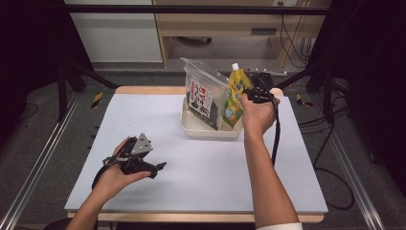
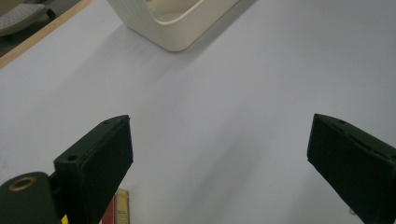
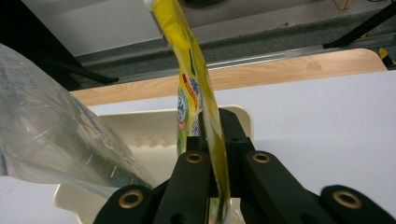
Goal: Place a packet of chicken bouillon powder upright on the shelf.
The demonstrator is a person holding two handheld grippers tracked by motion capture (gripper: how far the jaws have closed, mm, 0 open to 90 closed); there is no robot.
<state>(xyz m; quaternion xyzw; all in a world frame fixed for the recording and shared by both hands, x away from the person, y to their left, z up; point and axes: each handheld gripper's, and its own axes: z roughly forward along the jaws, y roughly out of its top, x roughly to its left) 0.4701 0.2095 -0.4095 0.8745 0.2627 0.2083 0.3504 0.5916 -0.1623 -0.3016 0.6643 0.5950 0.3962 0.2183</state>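
Black jaws of the right gripper (image 3: 211, 140) were clamped on a yellow spouted pouch (image 3: 194, 88) at centre frame, standing upright in the cream tub (image 1: 191, 128) beside a clear bag (image 1: 205, 93). Lower left in the high view, the left gripper (image 1: 160, 166) hung wide open above the white table (image 1: 215, 163).

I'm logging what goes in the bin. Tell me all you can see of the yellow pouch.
The yellow pouch is a flat, soft, glossy spout pouch with a white cap on top and green and blue print on its face. It stands upright, tilted slightly, at the right end of the cream bin, beside a clear bag. The right gripper has its jaws shut on the pouch's edge.
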